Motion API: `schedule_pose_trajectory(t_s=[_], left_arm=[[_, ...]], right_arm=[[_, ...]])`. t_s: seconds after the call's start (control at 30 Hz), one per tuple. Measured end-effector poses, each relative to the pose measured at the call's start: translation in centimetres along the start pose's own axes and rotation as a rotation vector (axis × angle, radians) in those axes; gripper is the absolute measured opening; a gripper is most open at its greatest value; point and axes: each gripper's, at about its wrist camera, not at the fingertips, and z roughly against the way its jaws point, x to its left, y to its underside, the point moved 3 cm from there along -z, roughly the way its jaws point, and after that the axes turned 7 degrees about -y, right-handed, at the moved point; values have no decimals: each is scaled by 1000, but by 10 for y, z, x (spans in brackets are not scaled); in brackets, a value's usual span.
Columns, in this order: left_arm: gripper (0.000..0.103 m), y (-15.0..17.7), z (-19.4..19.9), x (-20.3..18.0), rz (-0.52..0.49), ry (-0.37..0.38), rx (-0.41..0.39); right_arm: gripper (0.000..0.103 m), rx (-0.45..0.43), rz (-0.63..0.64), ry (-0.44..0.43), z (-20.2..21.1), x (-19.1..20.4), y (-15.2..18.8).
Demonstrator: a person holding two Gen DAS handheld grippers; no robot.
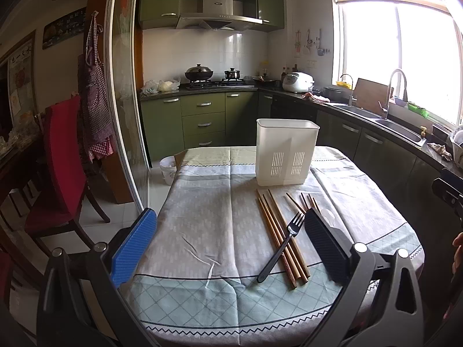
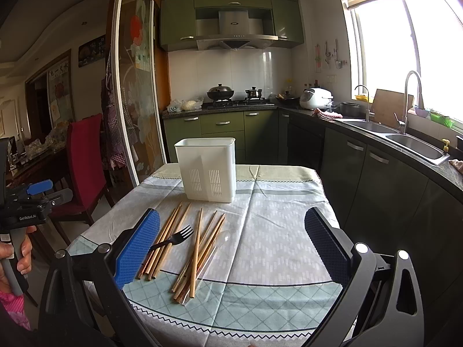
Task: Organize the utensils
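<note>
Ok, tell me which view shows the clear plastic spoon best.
The right wrist view: the clear spoon lies in the open beside the right-hand chopsticks. In the left wrist view only a pale part of it shows, mostly hidden behind the gripper's finger.

1. "GenRobot.AI" in small pale letters stands on the black body of the left gripper (image 2: 37,189), seen at the left edge of the right wrist view, above the hand (image 2: 17,257) holding its handle.
2. A wall hanging (image 1: 21,82) in the room on the left carries large brushed Chinese characters along its top; "一" can be made out, the rest is too blurred to read surely.
3. A dark plaque (image 1: 65,27) high on that wall shows small pale numerals, like a calendar or clock face; single figures cannot be read.
4. The range hood (image 1: 218,14) bears a small brand mark on its chimney, too small to read.
</note>
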Motion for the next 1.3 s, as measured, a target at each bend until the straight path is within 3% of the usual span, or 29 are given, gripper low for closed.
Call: schedule_pose_trajectory(t_s=[1.3], left_arm=[[97,0,-10,3,-3,24,30]], right_arm=[[99,17,-4,1,-9,0,3]])
